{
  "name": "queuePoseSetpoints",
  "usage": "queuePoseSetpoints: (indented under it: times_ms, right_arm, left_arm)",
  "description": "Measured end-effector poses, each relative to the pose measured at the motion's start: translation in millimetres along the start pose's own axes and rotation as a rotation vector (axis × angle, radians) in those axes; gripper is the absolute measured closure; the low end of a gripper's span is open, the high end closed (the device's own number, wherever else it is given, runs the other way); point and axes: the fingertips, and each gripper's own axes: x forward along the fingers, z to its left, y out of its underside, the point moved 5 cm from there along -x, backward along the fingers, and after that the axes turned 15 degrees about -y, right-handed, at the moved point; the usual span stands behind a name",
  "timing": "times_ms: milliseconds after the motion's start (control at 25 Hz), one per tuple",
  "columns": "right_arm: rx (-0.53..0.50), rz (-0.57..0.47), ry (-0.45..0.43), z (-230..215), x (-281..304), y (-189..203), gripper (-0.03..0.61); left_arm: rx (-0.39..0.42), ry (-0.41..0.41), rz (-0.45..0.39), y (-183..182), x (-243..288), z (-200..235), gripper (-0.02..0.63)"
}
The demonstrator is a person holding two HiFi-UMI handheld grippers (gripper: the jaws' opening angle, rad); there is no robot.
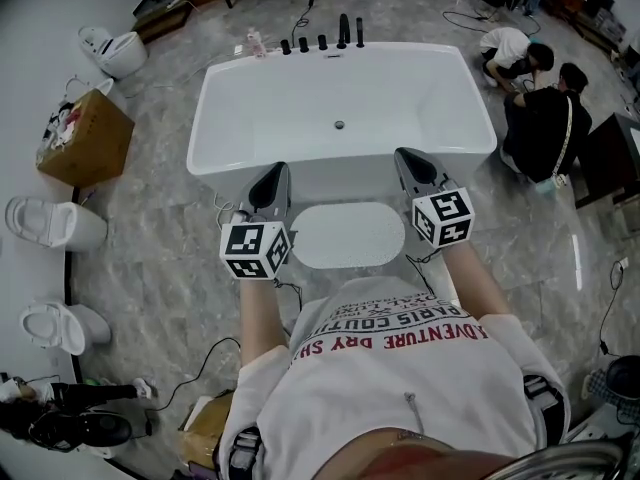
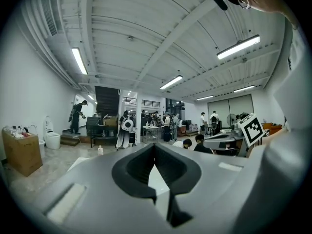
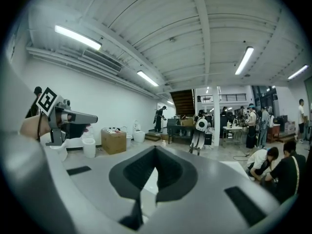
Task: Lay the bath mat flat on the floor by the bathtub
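Note:
The white oval bath mat [image 1: 348, 235] lies flat on the grey marble floor, right against the front of the white bathtub [image 1: 215, 153]. My left gripper [image 1: 268, 182] is held above the mat's left end and my right gripper [image 1: 414, 166] above its right end. Both are shut with nothing between the jaws. In the left gripper view the left gripper [image 2: 154, 148] points level into the room with its jaws meeting in a line. The right gripper [image 3: 155, 150] looks the same in the right gripper view. Neither gripper view shows the mat.
Black tap fittings [image 1: 322, 40] line the tub's far rim. A cardboard box [image 1: 85, 138] and white toilets [image 1: 55, 223] stand at the left. Two people [image 1: 545, 118] crouch at the tub's right. Cables [image 1: 215, 353] run over the floor near my feet.

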Motion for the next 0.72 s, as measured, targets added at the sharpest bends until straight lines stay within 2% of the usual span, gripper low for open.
queuePoseSetpoints:
  times_ms: [720]
  right_arm:
    - [-0.005, -0.032, 0.015, 8, 3, -10, 0.571]
  left_arm:
    - [-0.012, 0.001, 0.016, -3, 3, 4, 0.601]
